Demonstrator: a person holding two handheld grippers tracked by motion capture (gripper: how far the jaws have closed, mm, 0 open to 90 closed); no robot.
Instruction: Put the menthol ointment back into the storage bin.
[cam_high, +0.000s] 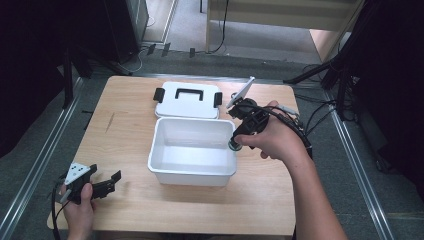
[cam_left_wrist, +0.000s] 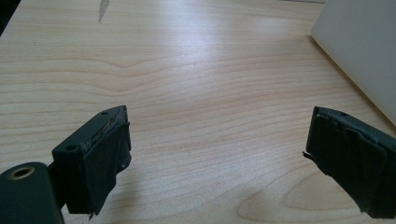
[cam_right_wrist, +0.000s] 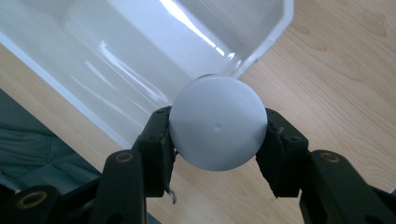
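My right gripper (cam_right_wrist: 217, 135) jaws clamp a smooth white round ball (cam_right_wrist: 217, 122) at the rim of the open white plastic bin (cam_high: 192, 172). Left gripper (cam_left_wrist: 219, 158) wide, idle near table edge. Next, prob: move over bin & release.

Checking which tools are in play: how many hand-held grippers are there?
2: the left hand-held gripper open near the table's front-left corner, the right hand-held gripper clamping a white ball.

Left tool (cam_left_wrist: 217, 154): bare surface (cam_left_wrist: 187, 70) ahead and between its spread jaws; white bin (cam_left_wrist: 359, 51) wall blocks forward-right. Right tool (cam_right_wrist: 217, 140): bin rim just below, open interior beyond; lid (cam_high: 187, 100) lies behind the bin.
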